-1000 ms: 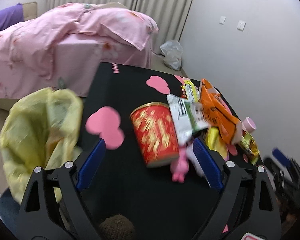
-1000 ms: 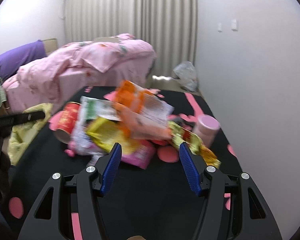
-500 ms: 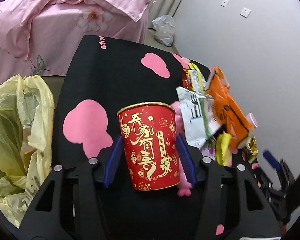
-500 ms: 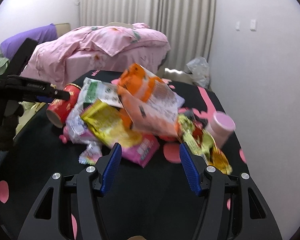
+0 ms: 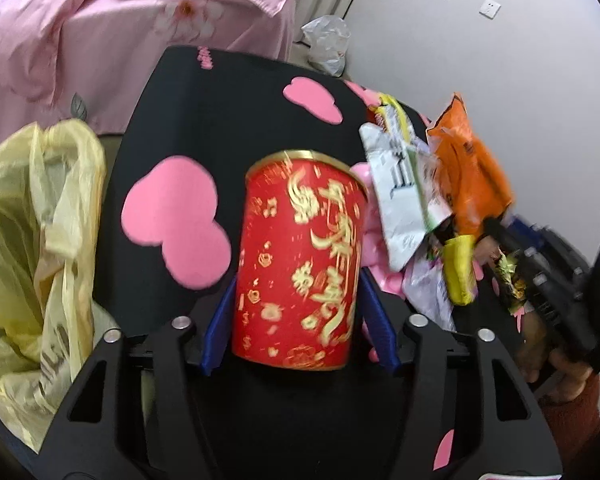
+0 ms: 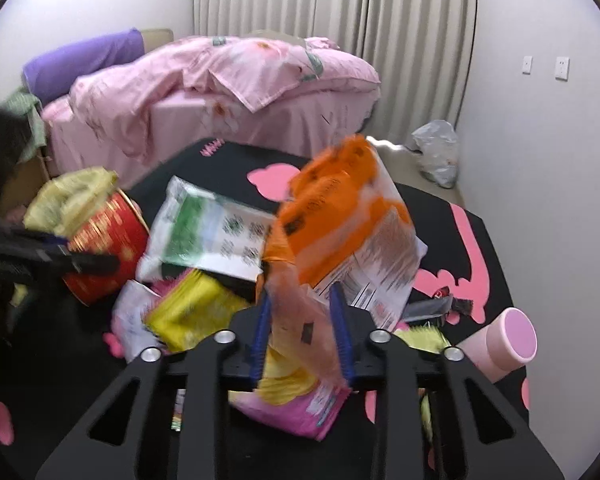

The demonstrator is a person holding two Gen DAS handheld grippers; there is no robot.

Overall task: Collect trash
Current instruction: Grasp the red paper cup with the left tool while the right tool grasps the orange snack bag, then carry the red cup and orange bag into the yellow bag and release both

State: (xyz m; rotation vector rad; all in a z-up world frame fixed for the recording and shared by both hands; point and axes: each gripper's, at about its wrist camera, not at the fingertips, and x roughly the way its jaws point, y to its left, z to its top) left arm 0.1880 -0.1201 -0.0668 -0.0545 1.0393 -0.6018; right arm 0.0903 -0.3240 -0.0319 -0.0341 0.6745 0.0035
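Cup: red paper, light, thin-walled, likely empty; crushes under hard squeeze. Located at centre of left wrist view, on black mat, clamped low on body by left gripper, pads on both sides at medium width. Grip low, near stiffer base, not at open rim; apply light pressure only. Expect smooth, slightly slippery printed surface; keep upright during lift.

Wrapper: orange and white film, very light, limp, crinkly, slippery. Located on top of litter pile, at 12 o'clock from right gripper. Jaws closing to narrow gap, with lower edge of wrapper between them. Pinch flat, well in from edge, to prevent pull-out; no crush risk. Expect flapping and dragging of neighbouring packets during lift.

Trash bag: yellow thin plastic, soft, mouth slack; at 9 o'clock from cup, at edge of mat. Expect mouth to collapse; drop from above, avoid pushing against rim.

Pink tub: at 3 o'clock from right gripper, on its side, likely to roll.
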